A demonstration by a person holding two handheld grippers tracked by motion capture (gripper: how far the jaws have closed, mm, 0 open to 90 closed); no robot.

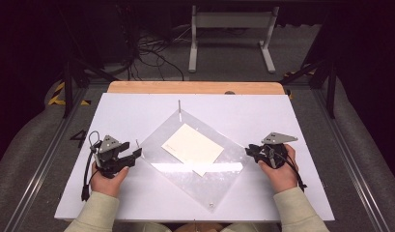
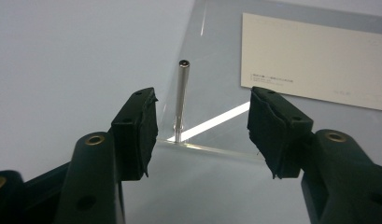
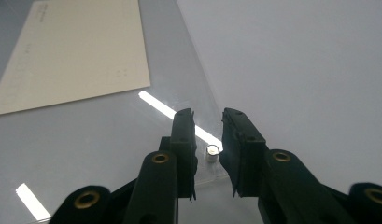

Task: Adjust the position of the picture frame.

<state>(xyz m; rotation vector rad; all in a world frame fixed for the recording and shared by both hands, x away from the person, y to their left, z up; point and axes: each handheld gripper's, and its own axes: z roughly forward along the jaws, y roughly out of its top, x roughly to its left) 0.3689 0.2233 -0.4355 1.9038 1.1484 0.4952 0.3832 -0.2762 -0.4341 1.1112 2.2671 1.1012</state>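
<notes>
Clear acrylic sheet [image 1: 195, 159] lies cornerwise on the white table [image 1: 282, 116], a cream card [image 1: 192, 146] under or on it near the middle. Left gripper [image 1: 135, 154] sits at the sheet's left corner, jaws standing wide with nothing between the pads; in the left gripper view a slim metal post [image 2: 181, 98] rises upright from that corner, just ahead of the gap and nearer the left pad. Right gripper [image 1: 249, 151] waits at the right corner, jaws only a narrow slot apart, holding nothing; in the right gripper view a short stud [image 3: 211, 153] sits low between the fingertips, not pinched as far as I can tell.

Looks like corner fittings are the job. For a clean grab on the left, I'd centre the post in the gap before closing, and come in level so it isn't knocked sideways. On the right, the stud is squat, so the pads need to go low, right at the sheet.

Room is generous: bare table all round, another post [image 1: 179, 105] at the far corner well apart, table edges well off.
</notes>
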